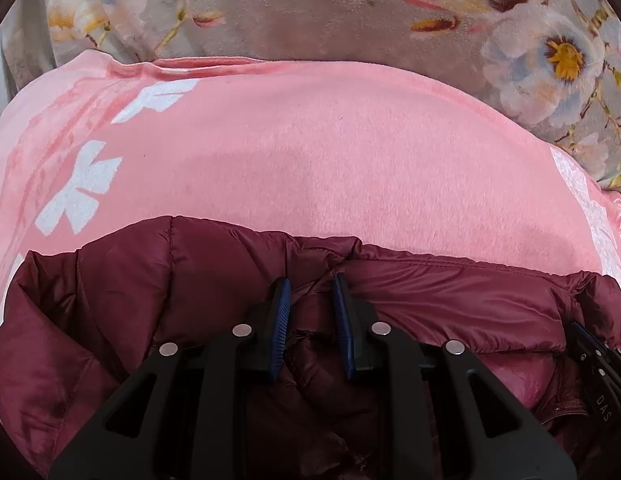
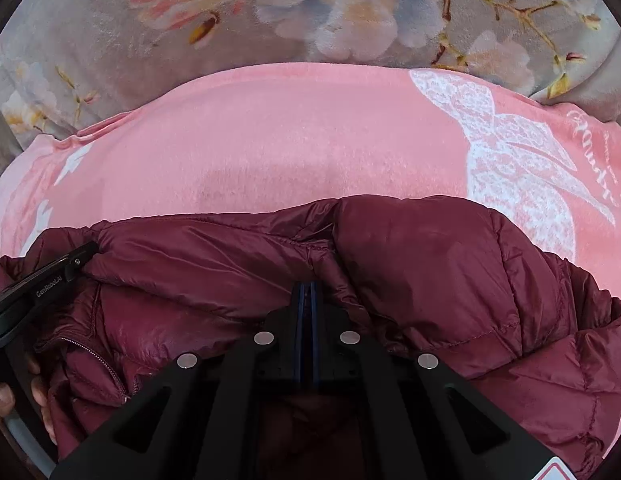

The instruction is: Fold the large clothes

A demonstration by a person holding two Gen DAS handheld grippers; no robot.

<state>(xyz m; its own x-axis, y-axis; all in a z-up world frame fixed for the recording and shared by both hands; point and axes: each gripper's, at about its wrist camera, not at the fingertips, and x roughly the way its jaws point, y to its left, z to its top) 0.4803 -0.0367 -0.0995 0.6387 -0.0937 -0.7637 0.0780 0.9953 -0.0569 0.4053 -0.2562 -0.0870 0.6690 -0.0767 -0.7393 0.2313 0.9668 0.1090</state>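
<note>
Nearest in the left wrist view, the left gripper (image 1: 310, 292) stands with its black angular arms spread and its two blue ribbed pads a narrow gap apart; the glossy maroon fabric of the puffer jacket (image 1: 130, 320) bulges up between and beneath the pads, though whether they actually pinch it I cannot tell. In the right wrist view, the right gripper (image 2: 306, 292) has its blue pads pressed flat together with no gap, their tips against a puckered seam of the jacket (image 2: 450, 280); whether any fabric is caught between them is hidden.

The jacket is a quilted, slick nylon shell in deep wine red, stitched into soft padded panels that crease and catch light. It lies bunched across the near part of both views, with a metal zipper (image 2: 98, 360) running along its left portion in the right view. At the left edge of that view the other tool's black body is seen, printed with white lettering, and the fingers of the person's hand (image 2: 38, 392) show beside it.

Under the jacket spreads a pink fleece blanket (image 1: 310, 140), fuzzy and matte, printed with white bow shapes (image 1: 78, 188) on one side and a lacy white butterfly (image 2: 510, 152) on the other. Beyond its far edge lies a grey plush cover (image 2: 110, 40), velvety, patterned with pale blossoms and yellow-centred flowers
</note>
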